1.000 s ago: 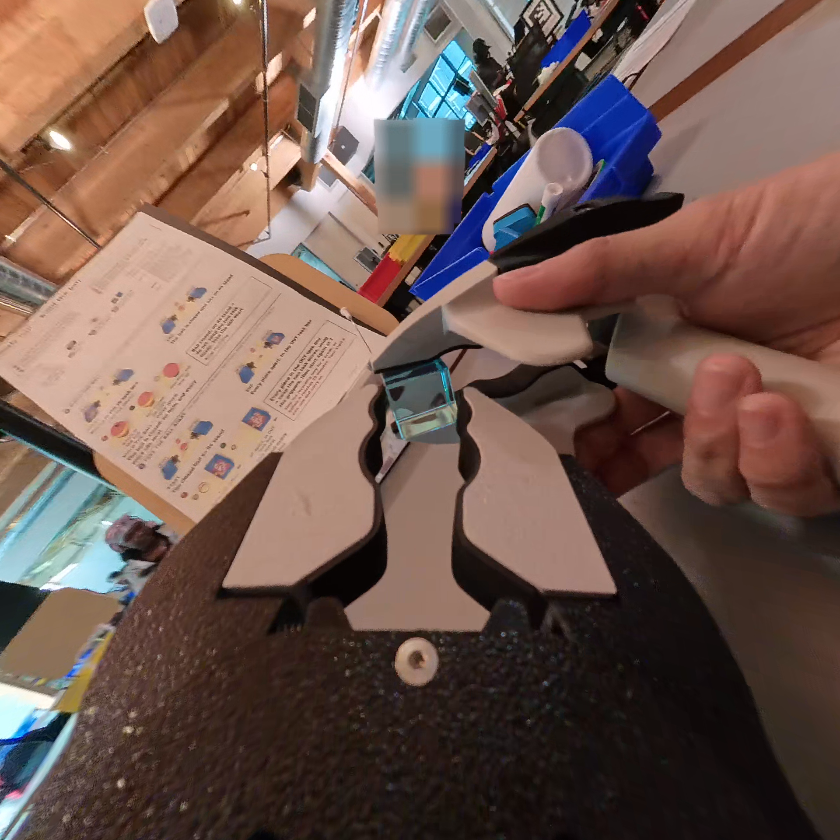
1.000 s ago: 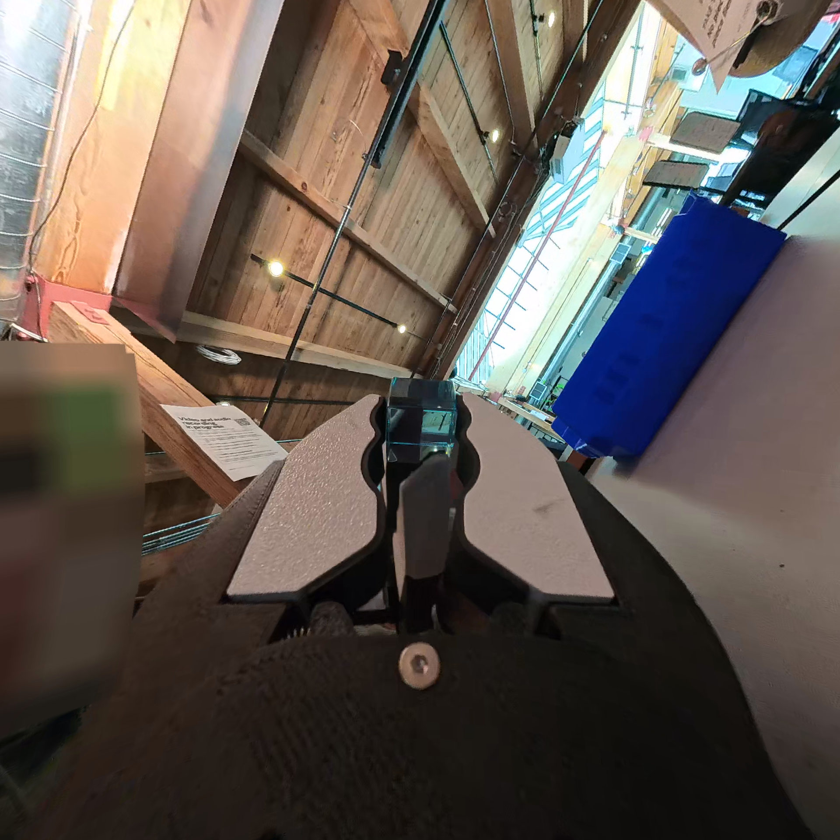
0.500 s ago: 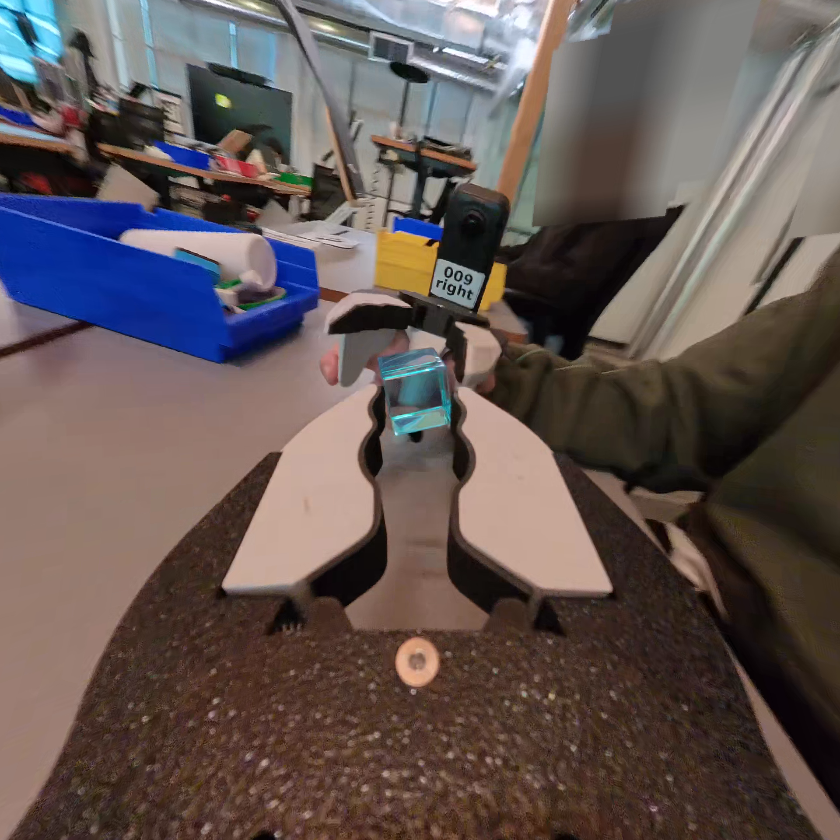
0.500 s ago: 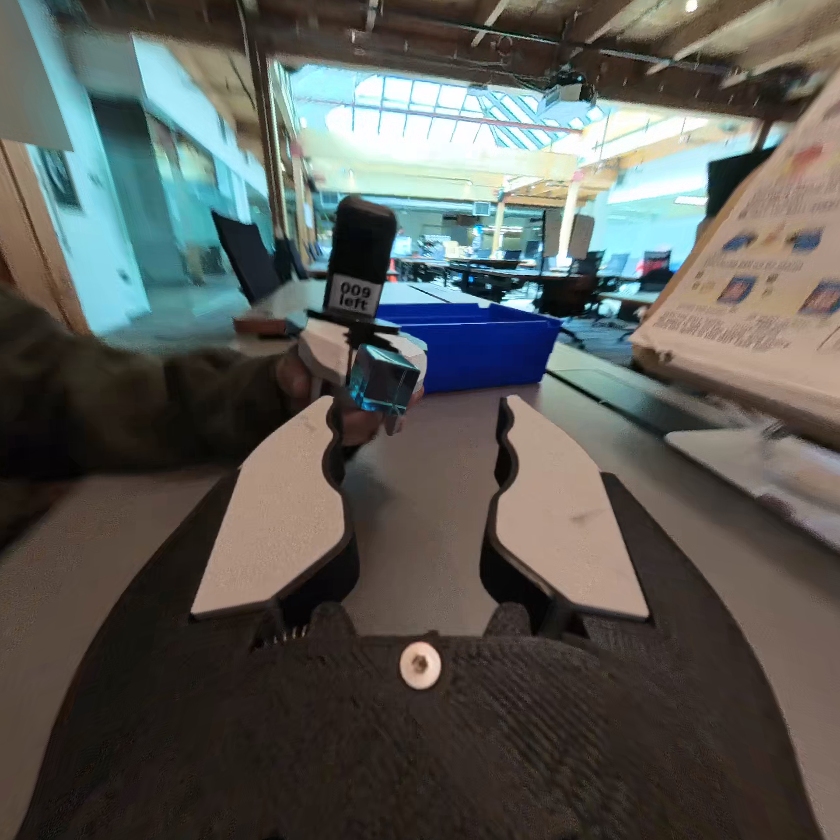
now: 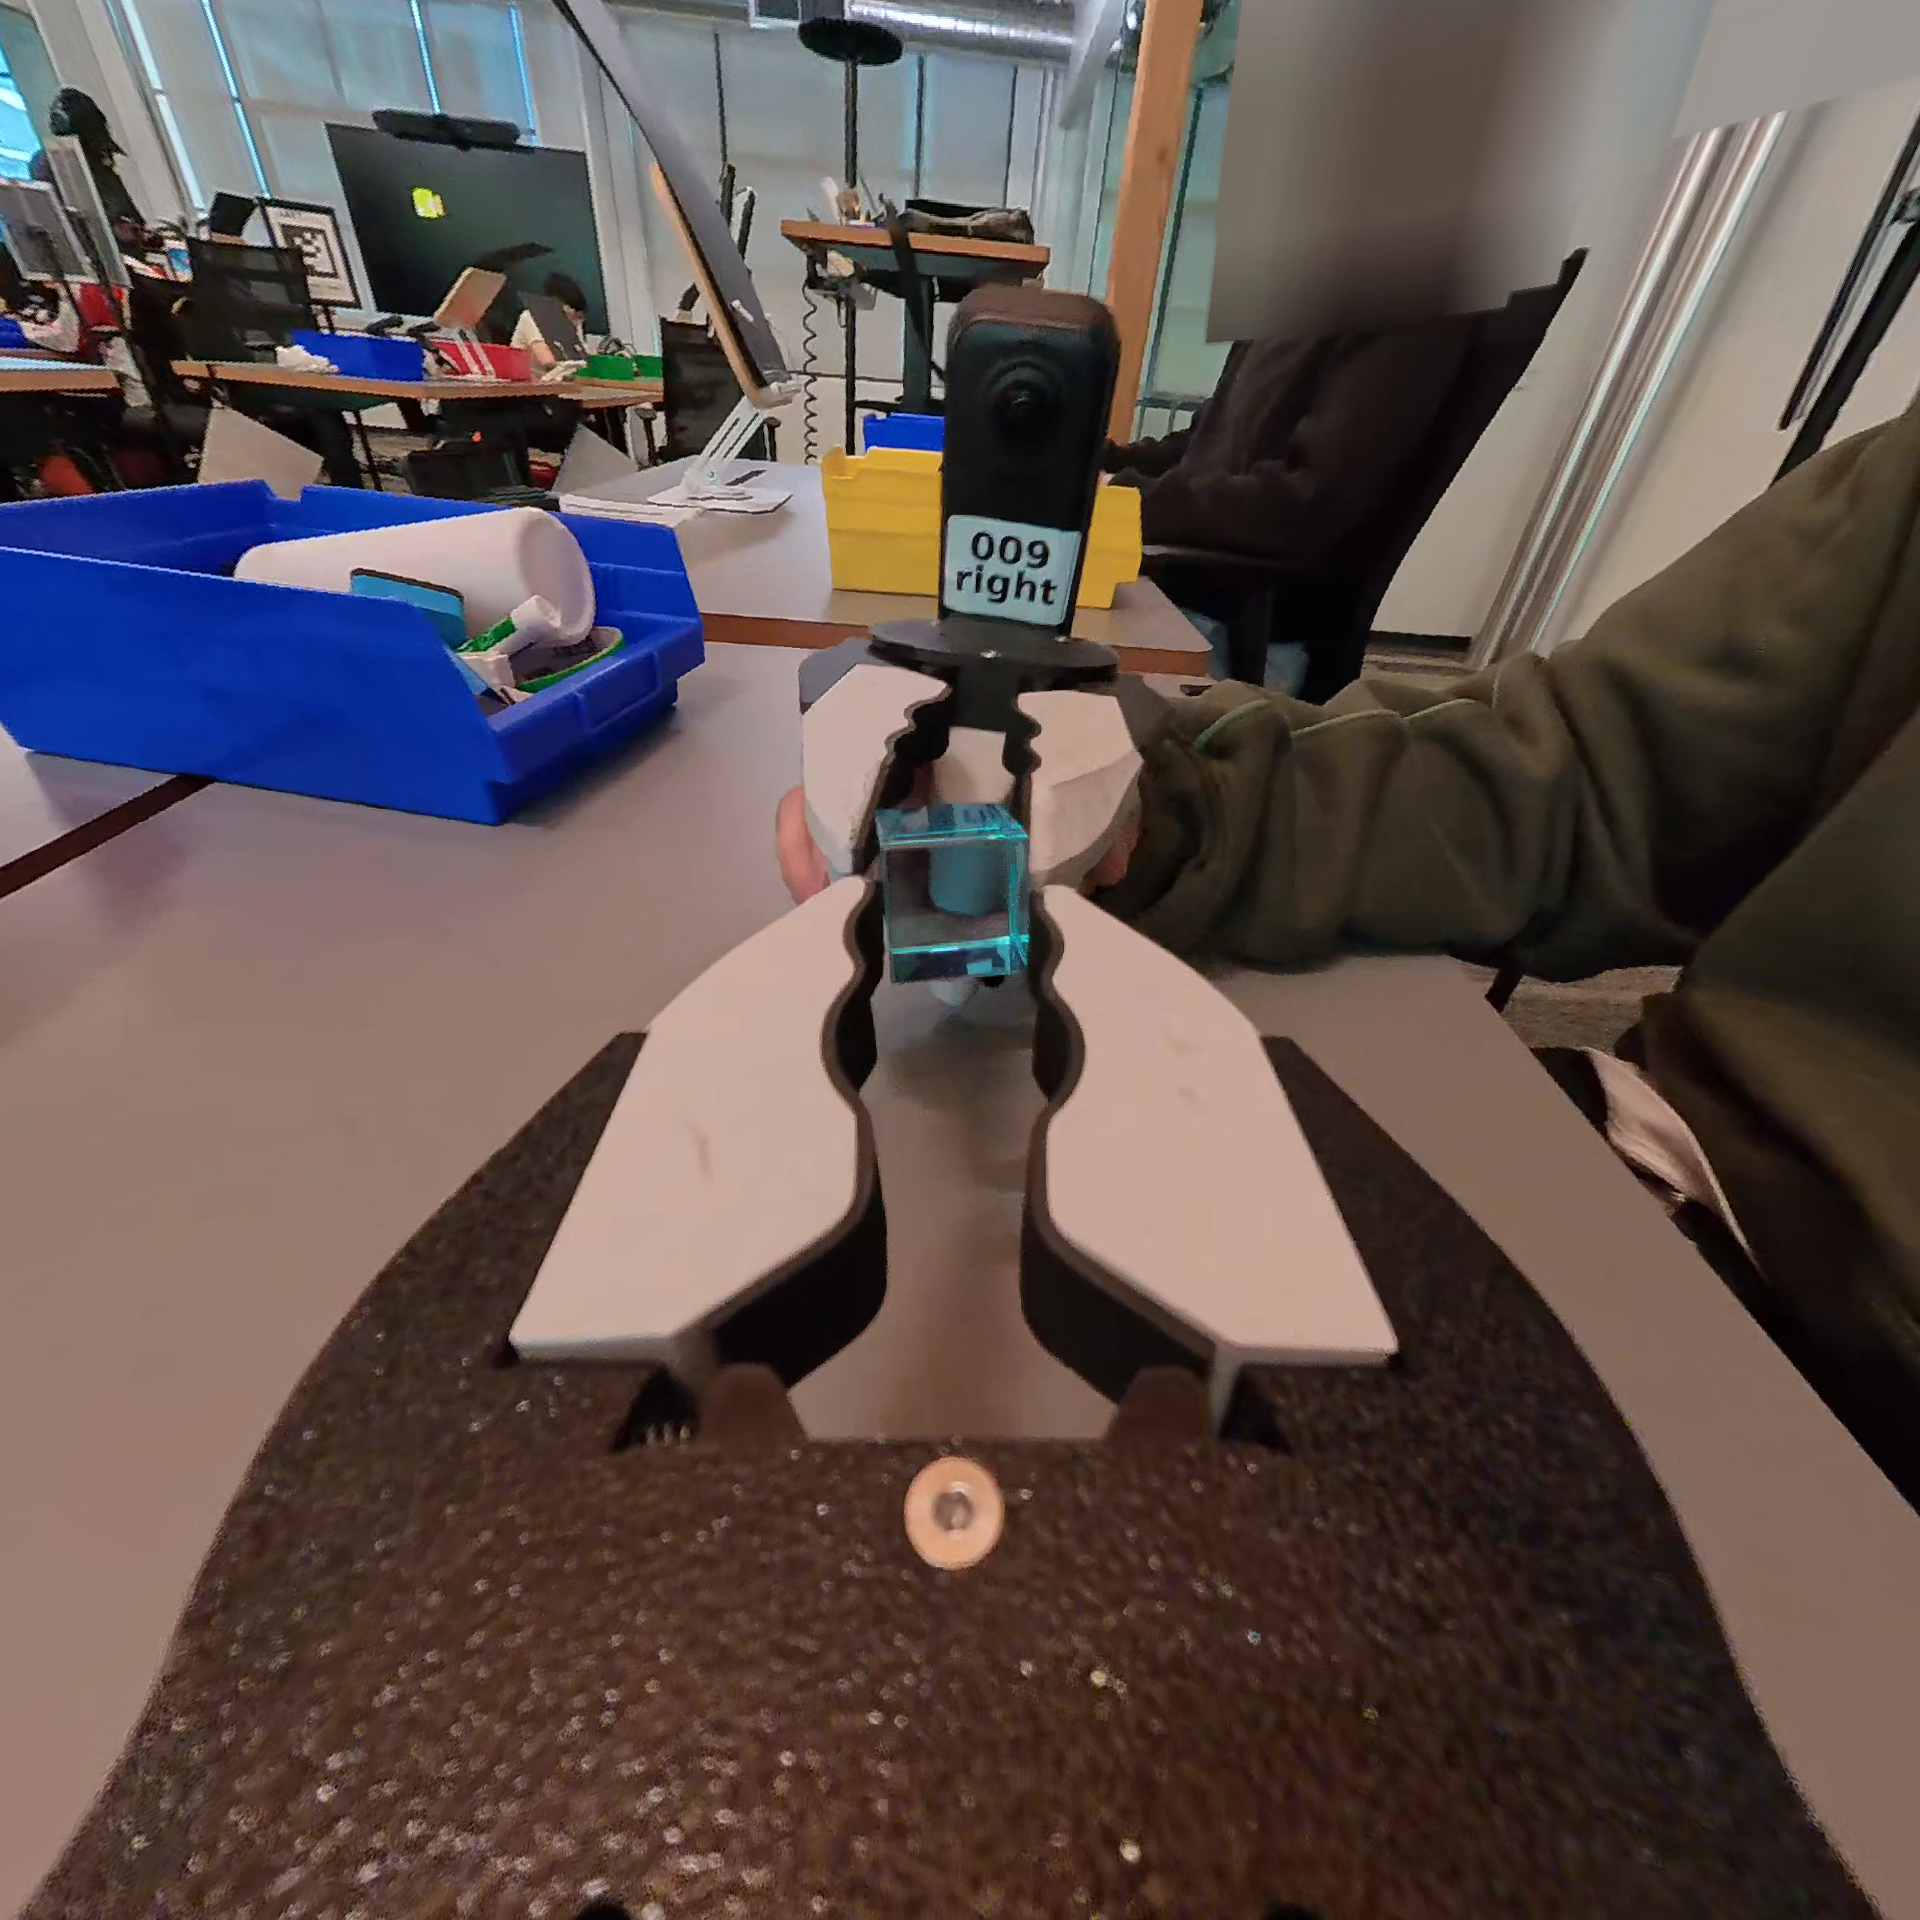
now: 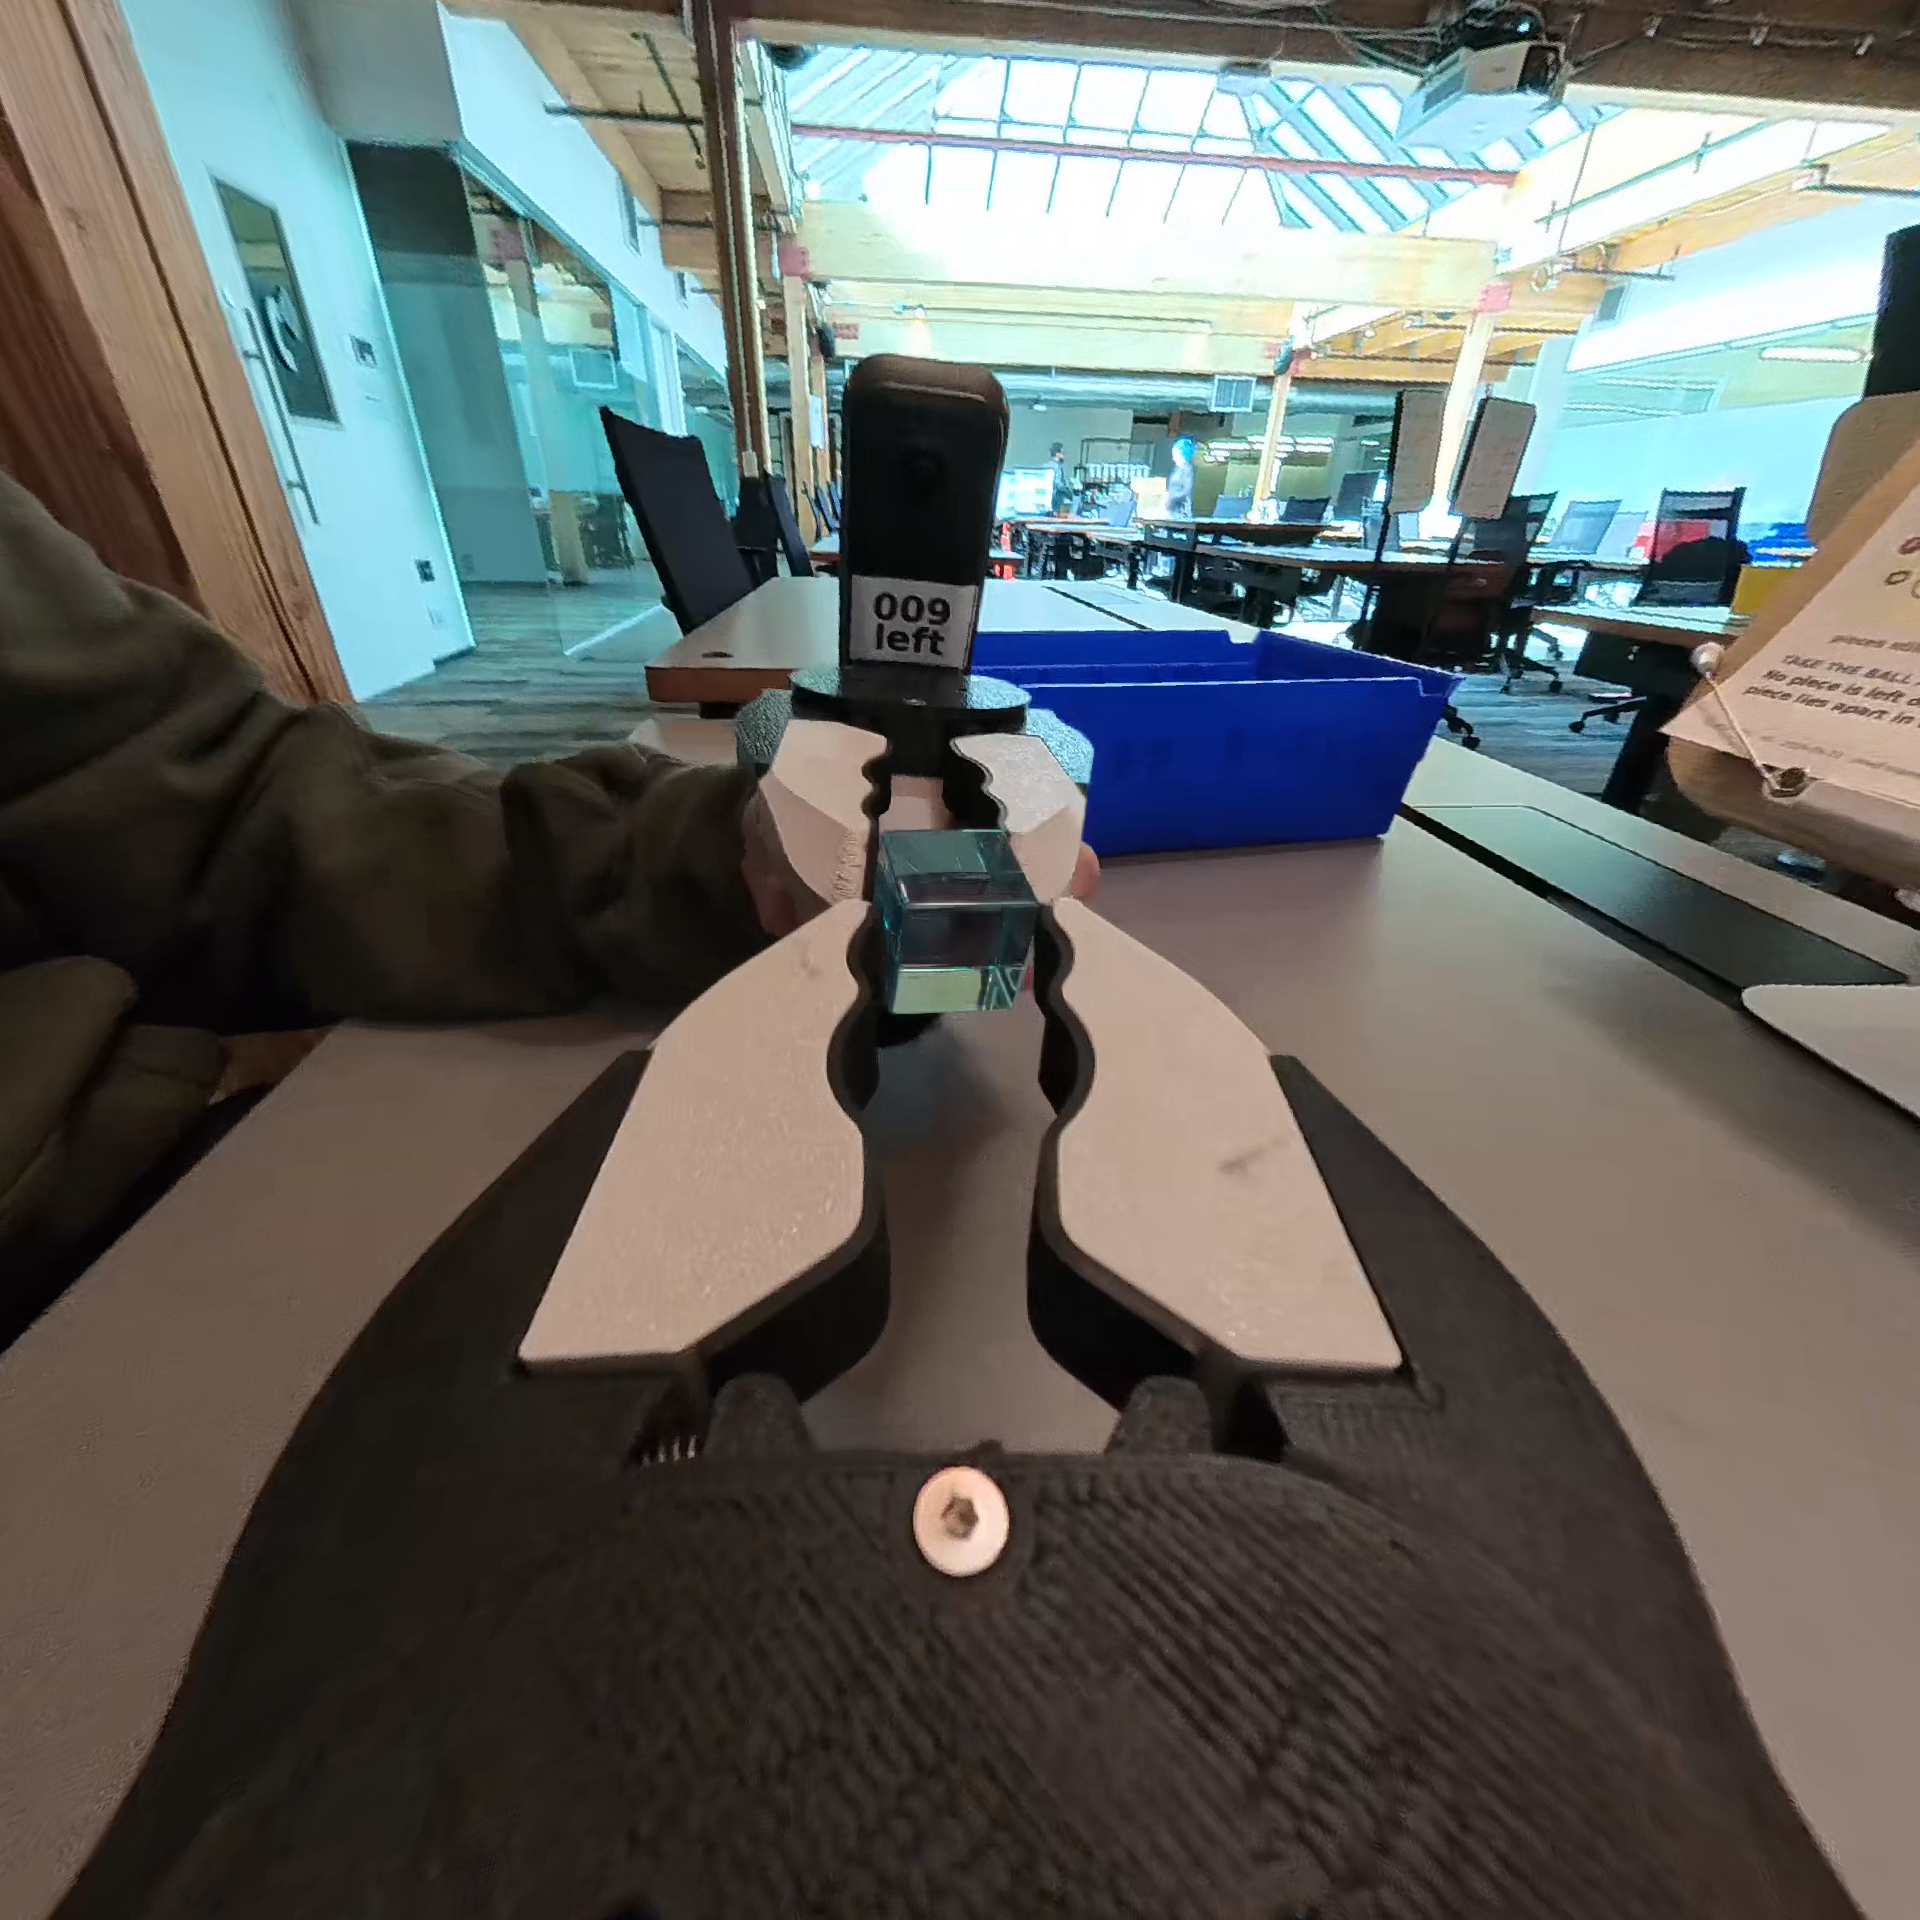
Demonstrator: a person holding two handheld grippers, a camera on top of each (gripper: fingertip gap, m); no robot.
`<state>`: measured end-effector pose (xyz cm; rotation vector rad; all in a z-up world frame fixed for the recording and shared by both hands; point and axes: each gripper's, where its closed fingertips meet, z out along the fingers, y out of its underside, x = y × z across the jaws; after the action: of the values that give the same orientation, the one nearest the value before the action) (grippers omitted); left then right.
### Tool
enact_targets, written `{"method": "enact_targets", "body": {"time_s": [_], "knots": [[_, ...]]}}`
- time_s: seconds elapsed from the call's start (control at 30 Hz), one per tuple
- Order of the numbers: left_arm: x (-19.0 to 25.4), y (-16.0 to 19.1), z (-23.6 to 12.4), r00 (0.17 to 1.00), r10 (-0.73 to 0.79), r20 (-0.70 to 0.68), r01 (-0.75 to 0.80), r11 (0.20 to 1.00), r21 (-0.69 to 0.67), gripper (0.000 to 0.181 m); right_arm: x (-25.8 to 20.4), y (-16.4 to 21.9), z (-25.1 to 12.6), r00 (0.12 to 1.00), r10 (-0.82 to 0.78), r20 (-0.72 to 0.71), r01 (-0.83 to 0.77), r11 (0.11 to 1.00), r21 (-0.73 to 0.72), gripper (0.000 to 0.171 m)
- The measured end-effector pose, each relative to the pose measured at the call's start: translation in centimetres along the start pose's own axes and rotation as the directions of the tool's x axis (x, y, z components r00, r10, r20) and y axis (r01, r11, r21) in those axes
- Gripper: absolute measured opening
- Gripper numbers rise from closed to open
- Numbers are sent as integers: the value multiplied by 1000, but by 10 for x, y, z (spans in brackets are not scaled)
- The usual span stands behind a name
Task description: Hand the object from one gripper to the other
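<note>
Claw tips of the left claw (image 5: 954, 914) are closed on a clear blue-green cube (image 5: 954, 899), which is held up off the grey tabletop (image 5: 364, 987) with a finger against each of two opposite sides. The right claw (image 6: 954, 940) faces it head on from the other side, and its two fingers are also drawn in tight on the same cube (image 6: 954, 935), so both claws grip it at once, tip to tip, over the middle of the tabletop. Each claw carries an upright black camera (image 5: 1029, 416) with a white label. Both are held by a person in olive-green sleeves (image 5: 1455, 810). Toward the far left edge of the tabletop in the left wrist view sits a blue bin (image 5: 312, 717). It holds a white roll (image 5: 416, 561) lying on its side, a flat teal-topped piece (image 5: 405, 601) propped in front of the roll, and a green-rimmed item (image 5: 582, 660) low at the front, which is too crowded to make out. A yellow bin (image 5: 883, 540) stands on the next table behind, its contents hidden. In the right wrist view a second blue bin (image 6: 1226, 748) stands near the far edge, well apart from the cube. Its inside is out of sight behind its wall. A printed sheet on a board (image 6: 1818, 665) leans at the right edge.
</note>
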<state>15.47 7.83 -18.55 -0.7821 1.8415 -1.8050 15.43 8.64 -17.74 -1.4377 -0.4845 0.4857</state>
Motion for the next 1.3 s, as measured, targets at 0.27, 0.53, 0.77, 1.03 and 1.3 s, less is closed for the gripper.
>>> {"method": "enact_targets", "body": {"time_s": [0.27, 0.53, 0.77, 1.03, 1.3], "knots": [[-34, -2, -3, 936, 173, 305, -168, 985, -41, 39, 41, 7, -8, 963, 101, -250, -110, 994, -21, 26], [-50, -3, 8, 577, 599, 555, -502, 796, -338, 44, 56, -6, -14, 823, 531, -202, -467, 835, 293, 26], [-48, -20, 1, 454, 646, 613, -554, 744, -373, 28, 45, -11, 0, 792, 604, -90, -538, 760, 365, 26], [-28, -9, 6, 833, 420, 361, -388, 908, -159, 27, 40, -6, -10, 930, 346, -124, -325, 932, 162, 61], [-5, -4, -15, 996, 85, 40, -84, 996, -40, 27, 16, 13, 3, 886, 463, -19, -463, 886, -4, 67]]}}
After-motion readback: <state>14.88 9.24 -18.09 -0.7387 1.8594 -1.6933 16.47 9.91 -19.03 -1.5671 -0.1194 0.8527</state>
